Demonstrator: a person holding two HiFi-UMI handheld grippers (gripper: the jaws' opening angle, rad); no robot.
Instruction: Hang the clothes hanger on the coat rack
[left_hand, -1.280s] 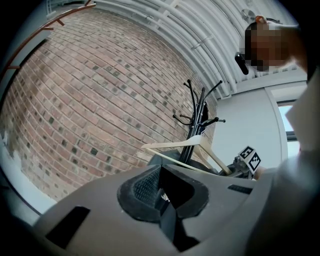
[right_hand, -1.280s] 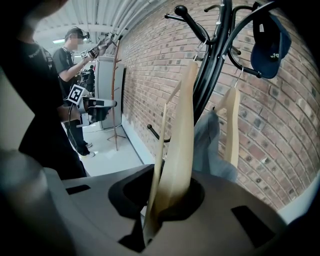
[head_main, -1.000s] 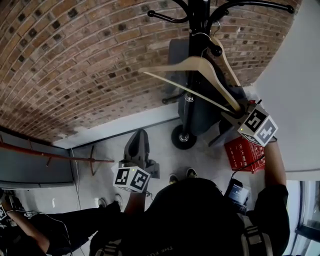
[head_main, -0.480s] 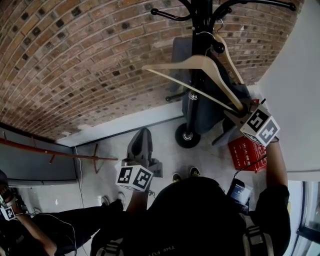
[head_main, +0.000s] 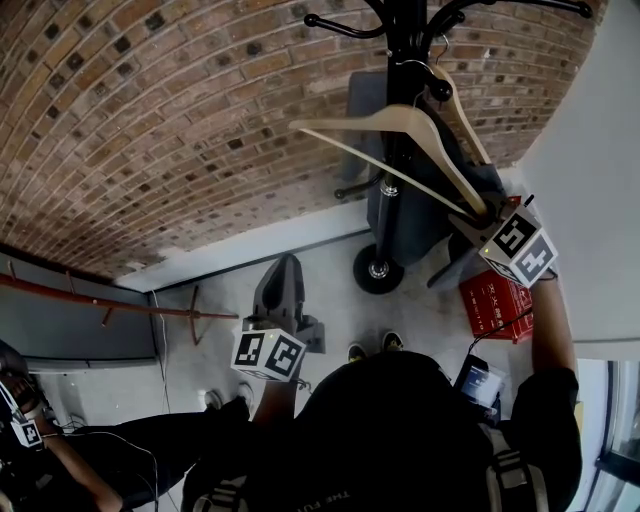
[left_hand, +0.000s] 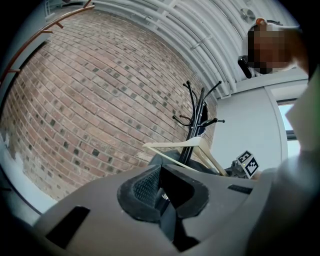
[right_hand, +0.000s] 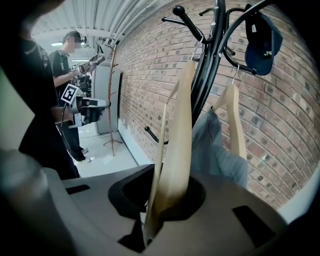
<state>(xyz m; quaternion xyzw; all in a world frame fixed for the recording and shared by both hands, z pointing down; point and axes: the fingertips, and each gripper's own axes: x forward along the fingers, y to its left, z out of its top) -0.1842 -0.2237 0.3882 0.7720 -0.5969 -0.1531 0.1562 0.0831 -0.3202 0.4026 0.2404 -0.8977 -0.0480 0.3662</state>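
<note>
The right gripper (right_hand: 165, 202) pinches one arm-end of the pale wooden clothes hanger (right_hand: 182, 125), whose wire hook (head_main: 418, 66) sits at a peg of the black metal coat rack (head_main: 400, 40). Nothing has shifted lately, so I judge that only letting go remains.

The right gripper (right_hand: 165, 200) has its jaws clamped on one end of a wooden hanger (right_hand: 179, 145). The hanger rises toward the rack (right_hand: 210, 65), its wire hook just under a rack peg; contact there is unclear. Right of the rack's pole hangs a second hanger (right_hand: 234, 120) with grey cloth (right_hand: 215, 150). A cap (right_hand: 262, 42) hangs on an upper rack arm, and a brick wall (right_hand: 145, 75) stands behind the rack.
</note>
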